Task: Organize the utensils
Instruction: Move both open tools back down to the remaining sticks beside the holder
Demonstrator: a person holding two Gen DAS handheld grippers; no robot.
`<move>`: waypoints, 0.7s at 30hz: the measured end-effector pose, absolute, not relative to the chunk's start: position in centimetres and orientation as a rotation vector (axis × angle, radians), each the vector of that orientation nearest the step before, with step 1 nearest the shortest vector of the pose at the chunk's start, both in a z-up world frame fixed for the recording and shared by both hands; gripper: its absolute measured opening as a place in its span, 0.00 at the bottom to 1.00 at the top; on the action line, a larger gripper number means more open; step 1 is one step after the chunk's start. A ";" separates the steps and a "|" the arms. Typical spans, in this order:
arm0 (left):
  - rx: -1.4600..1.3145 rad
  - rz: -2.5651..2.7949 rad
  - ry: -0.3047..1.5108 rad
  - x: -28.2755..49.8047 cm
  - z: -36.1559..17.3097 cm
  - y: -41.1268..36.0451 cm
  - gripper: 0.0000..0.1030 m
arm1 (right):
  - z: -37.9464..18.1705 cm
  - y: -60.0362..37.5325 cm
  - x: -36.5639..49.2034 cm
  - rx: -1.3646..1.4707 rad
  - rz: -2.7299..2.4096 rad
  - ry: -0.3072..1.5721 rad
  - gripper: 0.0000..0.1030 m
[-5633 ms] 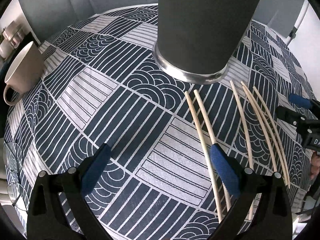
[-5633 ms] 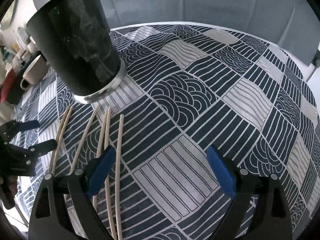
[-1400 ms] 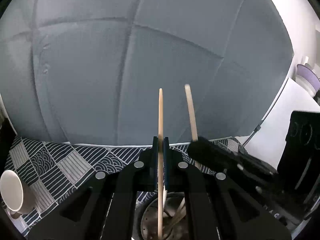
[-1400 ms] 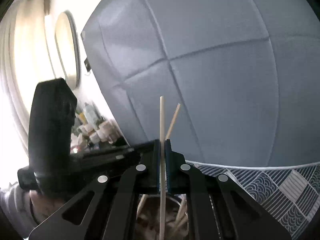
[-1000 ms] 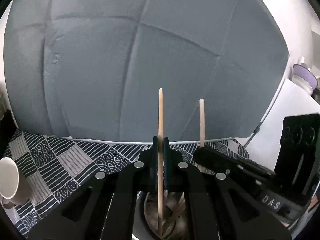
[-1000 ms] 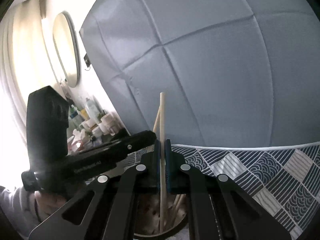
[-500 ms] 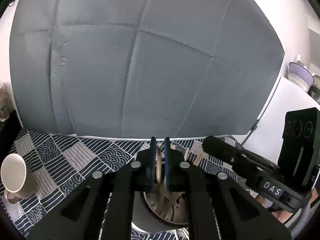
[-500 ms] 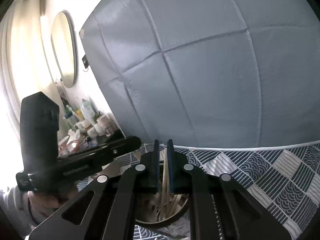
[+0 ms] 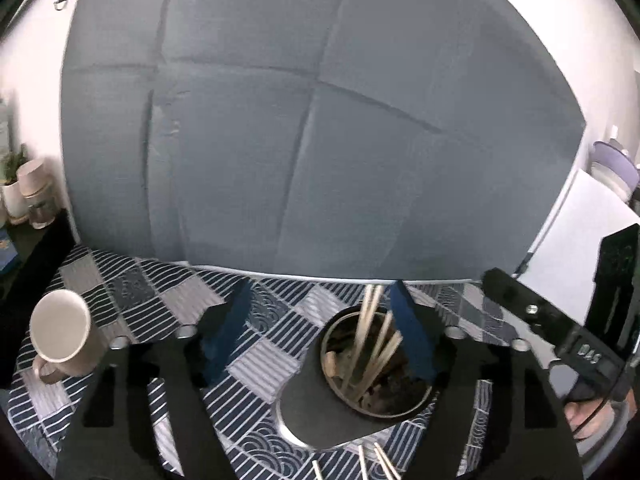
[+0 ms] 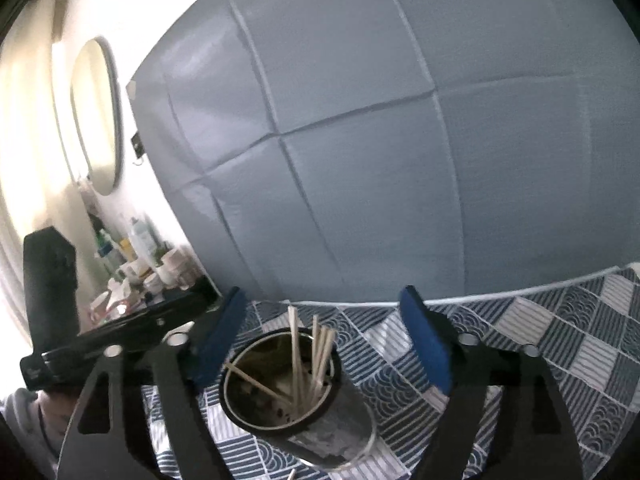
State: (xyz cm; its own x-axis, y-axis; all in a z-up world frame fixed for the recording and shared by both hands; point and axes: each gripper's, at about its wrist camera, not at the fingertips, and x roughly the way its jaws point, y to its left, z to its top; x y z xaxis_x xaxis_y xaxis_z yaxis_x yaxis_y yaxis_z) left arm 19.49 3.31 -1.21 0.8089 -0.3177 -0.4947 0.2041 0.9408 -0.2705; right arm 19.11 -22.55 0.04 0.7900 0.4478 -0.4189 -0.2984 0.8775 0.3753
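Your table (image 9: 168,300) wears a cloth of navy and white squares, some striped, some wave-patterned. On it stands a dark cup (image 9: 340,412) with a metal rim, holding chopsticks (image 10: 316,360). A cream mug (image 9: 64,336) stands well apart at the left edge, and loose chopstick tips (image 9: 376,464) lie just before the cup.

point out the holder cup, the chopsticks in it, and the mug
holder cup (image 10: 360,416), right wrist view, on its dark outer wall.
chopsticks (image 10: 295,360), right wrist view, mid-shaft of an upright stick.
mug (image 9: 60,327), left wrist view, on its pale inside.
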 end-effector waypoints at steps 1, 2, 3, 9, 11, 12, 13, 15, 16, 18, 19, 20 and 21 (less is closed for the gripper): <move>-0.210 -0.268 0.569 19.4 -1.3 3.5 0.80 | 0.0 -22.7 19.1 0.302 0.403 0.535 0.81; -0.213 -0.261 0.575 19.3 -1.3 3.7 0.81 | 0.0 -22.8 18.9 0.304 0.397 0.539 0.82; -0.220 -0.255 0.581 19.2 -1.5 3.9 0.82 | 0.0 -22.9 18.8 0.305 0.391 0.540 0.82; -0.204 -0.208 0.634 18.5 -2.5 4.9 0.91 | -0.9 -22.9 18.4 0.292 0.356 0.608 0.84; -0.174 -0.194 0.648 17.9 -3.1 4.9 0.94 | -1.5 -23.0 18.2 0.285 0.341 0.631 0.85; -0.163 -0.193 0.653 17.6 -3.4 4.8 0.94 | -1.8 -23.0 18.1 0.282 0.334 0.641 0.85; -0.155 -0.191 0.661 17.4 -3.8 4.8 0.94 | -2.1 -23.1 18.0 0.280 0.327 0.654 0.85; -0.137 -0.188 0.707 17.2 -4.8 4.6 0.94 | -2.8 -23.3 17.7 0.280 0.319 0.675 0.85; -0.131 -0.187 0.725 17.1 -5.2 4.5 0.94 | -3.1 -23.3 17.6 0.279 0.313 0.684 0.85; -0.126 -0.178 0.760 16.8 -6.3 4.5 0.94 | -3.7 -23.5 17.3 0.279 0.305 0.701 0.85; -0.128 -0.176 0.771 16.6 -6.7 4.5 0.94 | -4.1 -23.6 17.1 0.279 0.301 0.710 0.85; -0.130 -0.175 0.784 16.4 -7.2 4.5 0.94 | -4.4 -23.7 16.9 0.276 0.295 0.718 0.85; -0.132 -0.174 0.795 16.2 -7.5 4.5 0.94 | -4.7 -23.8 16.8 0.274 0.290 0.724 0.85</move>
